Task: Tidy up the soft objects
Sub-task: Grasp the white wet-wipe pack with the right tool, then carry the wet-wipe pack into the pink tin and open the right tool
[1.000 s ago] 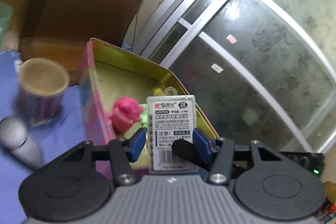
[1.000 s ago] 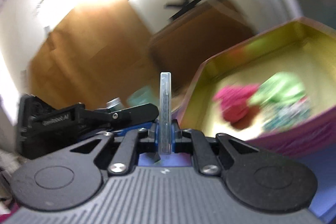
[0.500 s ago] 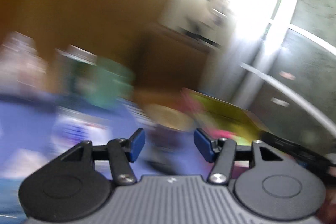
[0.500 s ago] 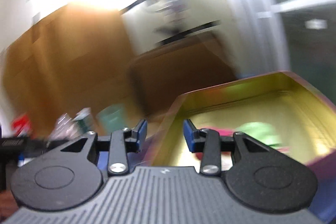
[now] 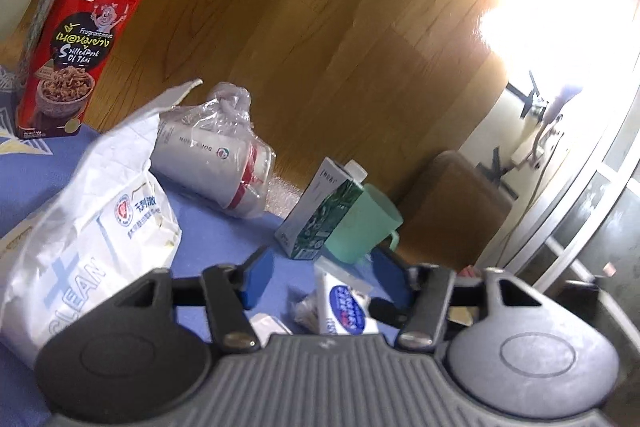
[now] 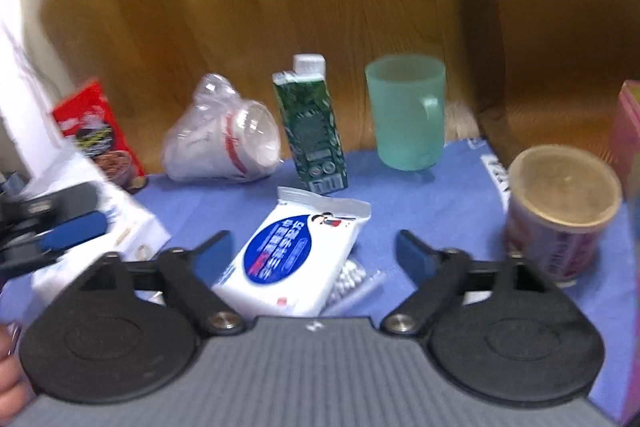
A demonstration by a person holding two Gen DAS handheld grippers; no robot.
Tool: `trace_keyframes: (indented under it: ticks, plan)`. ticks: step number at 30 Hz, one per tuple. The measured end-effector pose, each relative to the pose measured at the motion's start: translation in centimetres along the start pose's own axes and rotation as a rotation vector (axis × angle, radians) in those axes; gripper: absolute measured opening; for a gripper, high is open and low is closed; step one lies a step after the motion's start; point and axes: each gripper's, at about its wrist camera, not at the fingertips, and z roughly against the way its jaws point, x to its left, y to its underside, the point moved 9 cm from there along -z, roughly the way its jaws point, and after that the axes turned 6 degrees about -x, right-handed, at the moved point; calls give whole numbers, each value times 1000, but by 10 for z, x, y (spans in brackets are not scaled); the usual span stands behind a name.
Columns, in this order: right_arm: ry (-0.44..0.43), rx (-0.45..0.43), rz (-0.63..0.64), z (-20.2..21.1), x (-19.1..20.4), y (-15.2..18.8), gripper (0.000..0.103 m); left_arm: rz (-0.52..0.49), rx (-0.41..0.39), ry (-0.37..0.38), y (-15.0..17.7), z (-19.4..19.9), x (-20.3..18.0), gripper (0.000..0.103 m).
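The right hand-held gripper [image 6: 314,255] is opening wide, its pads clear of the white tissue pack [image 6: 292,255] that lies flat on the blue tabletop [image 6: 440,211] between them. Just past the pack stand a green carton [image 6: 310,131] and a teal cup [image 6: 406,113]; a lidded tub [image 6: 560,211] sits to the right. The left hand-held gripper [image 5: 324,275] is also opening and holds nothing; the pack [image 5: 346,307] lies between its fingers, and a big white bag [image 5: 88,227] lies to its left.

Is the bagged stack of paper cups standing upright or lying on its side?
On its side. The bagged paper cups lie on the blue cloth, open rims facing the upright green carton.
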Motion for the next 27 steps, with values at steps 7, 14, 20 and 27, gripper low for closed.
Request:
trace_keyframes:
  ticks: [7,14,20,27]
  plan:
    - [42,43,52,-17,29,25,96,-20,7,23,0,4,-8,64]
    - [40,7,36,20,3,32,66,-76,62,40,10,-6,-16,64]
    - [21,-45,-4,100,-34,60,66,-193,272,284,65,-23,-68,64]
    - [41,-147,69,155,-43,75,66,-145,485,426,128,-39,-132,50]
